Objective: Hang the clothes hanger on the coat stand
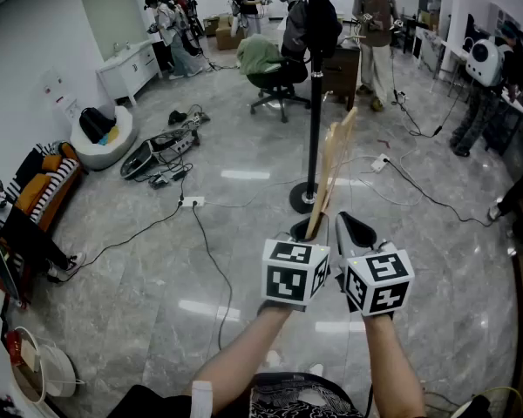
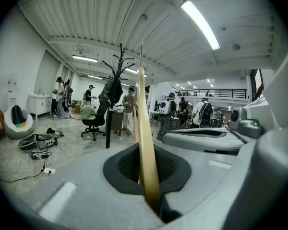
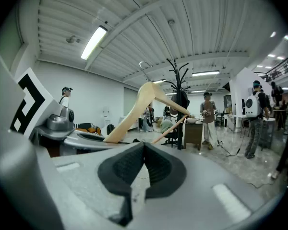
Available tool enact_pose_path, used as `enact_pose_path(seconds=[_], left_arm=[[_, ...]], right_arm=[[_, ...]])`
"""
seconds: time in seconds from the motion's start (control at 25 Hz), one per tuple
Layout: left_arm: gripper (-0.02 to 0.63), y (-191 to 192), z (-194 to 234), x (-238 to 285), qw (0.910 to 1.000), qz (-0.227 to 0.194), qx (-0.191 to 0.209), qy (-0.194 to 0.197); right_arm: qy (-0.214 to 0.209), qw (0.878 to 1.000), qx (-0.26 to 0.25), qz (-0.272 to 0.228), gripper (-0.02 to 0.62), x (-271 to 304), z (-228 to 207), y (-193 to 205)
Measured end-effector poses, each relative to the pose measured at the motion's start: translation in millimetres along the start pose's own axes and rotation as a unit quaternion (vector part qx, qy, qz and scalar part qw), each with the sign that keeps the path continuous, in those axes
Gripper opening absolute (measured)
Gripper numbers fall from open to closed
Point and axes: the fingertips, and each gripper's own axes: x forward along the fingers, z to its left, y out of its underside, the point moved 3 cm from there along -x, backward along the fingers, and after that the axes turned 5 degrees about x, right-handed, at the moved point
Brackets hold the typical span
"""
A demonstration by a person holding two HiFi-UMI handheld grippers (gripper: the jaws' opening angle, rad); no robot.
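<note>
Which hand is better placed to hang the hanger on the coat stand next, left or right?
Left. The left gripper is shut on the hanger, which points up toward the coat stand ahead; the right gripper holds nothing.

The wooden hanger's (image 2: 145, 143) lower end vanishes into the pinch between the left gripper's (image 2: 151, 176) jaws. Far ahead of both pairs of jaws, the coat stand's (image 1: 313, 103) crown is cut off by the head view's top edge. In that view the hanger's hook is too thin to make out.
</note>
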Motion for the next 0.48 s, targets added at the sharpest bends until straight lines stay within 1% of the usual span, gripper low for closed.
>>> enact_pose_path(seconds=[0.2, 0.48], left_arm=[[0.006, 2.3, 16.6, -2.0, 1.0, -0.004, -0.002, -0.002], [0.006, -2.7, 38.7, -3.0, 0.9999, -0.005, -0.004, 0.008]], right_arm=[[0.005, 1.0, 0.008, -0.01, 0.0, 11.5, 8.0, 2.1], [0.015, 1.0, 0.003, -0.002, 0.0, 29.8, 20.3, -2.1]])
